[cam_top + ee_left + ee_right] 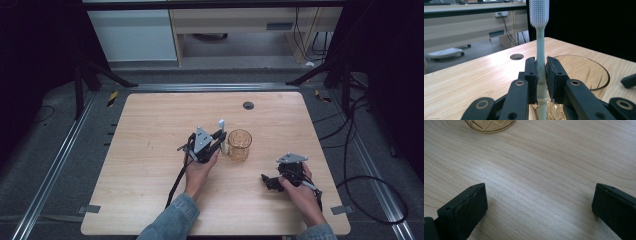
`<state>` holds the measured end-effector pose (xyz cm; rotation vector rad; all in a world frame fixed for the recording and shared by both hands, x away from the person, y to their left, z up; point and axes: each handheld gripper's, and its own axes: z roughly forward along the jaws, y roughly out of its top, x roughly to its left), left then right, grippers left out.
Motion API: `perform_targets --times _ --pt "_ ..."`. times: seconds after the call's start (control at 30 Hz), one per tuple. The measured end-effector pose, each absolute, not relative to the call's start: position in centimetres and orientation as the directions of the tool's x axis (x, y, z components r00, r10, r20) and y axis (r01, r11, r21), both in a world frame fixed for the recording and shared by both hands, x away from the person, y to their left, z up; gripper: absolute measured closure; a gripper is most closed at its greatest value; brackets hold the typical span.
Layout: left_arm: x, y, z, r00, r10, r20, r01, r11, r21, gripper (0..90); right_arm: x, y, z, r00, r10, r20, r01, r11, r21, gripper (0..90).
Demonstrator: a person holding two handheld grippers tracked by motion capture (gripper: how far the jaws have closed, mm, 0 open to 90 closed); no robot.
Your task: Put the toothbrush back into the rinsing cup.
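Clamping a pale toothbrush (540, 50) by its handle, the left gripper (541, 77) holds it upright, bristle head at twelve o'clock in the left gripper view, with both black pads pressed against the handle. In the high view that left gripper (218, 141) sits near the middle of the wooden table (150, 150), and the toothbrush (221, 126) stands just beside an amber glass cup (239, 145), which lies at three o'clock from it. In the left gripper view the cup's rim (584, 72) shows just behind and right of the jaws. The right gripper (266, 180) rests at about four o'clock from the cup, well apart from it. Its jaws (536, 205) are spread wide over bare wood, grasping nothing, with the cup's base (489, 125) at eleven o'clock.
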<state>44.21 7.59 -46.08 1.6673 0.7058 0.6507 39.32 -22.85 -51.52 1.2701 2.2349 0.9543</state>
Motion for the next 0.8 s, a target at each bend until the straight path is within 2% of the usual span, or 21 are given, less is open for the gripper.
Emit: perform_targets --times 0.27,0.67,0.8 --pt "44.1 8.0 -45.4 0.663 0.746 0.056 0.117 -0.177 0.977 66.0 39.3 -22.9 -51.5 -0.509 0.860 -0.009 0.590 0.357 0.724 0.5" --pt "43.8 9.1 -43.5 0.716 0.694 0.069 0.163 -0.264 0.951 33.7 39.3 -22.9 -51.5 -0.518 0.855 -0.007 0.587 0.361 0.725 0.4" --pt "43.9 9.2 -43.1 0.727 0.681 0.091 0.174 -0.312 0.934 29.3 39.3 -22.9 -51.5 -0.518 0.855 -0.008 0.587 0.362 0.724 0.4"
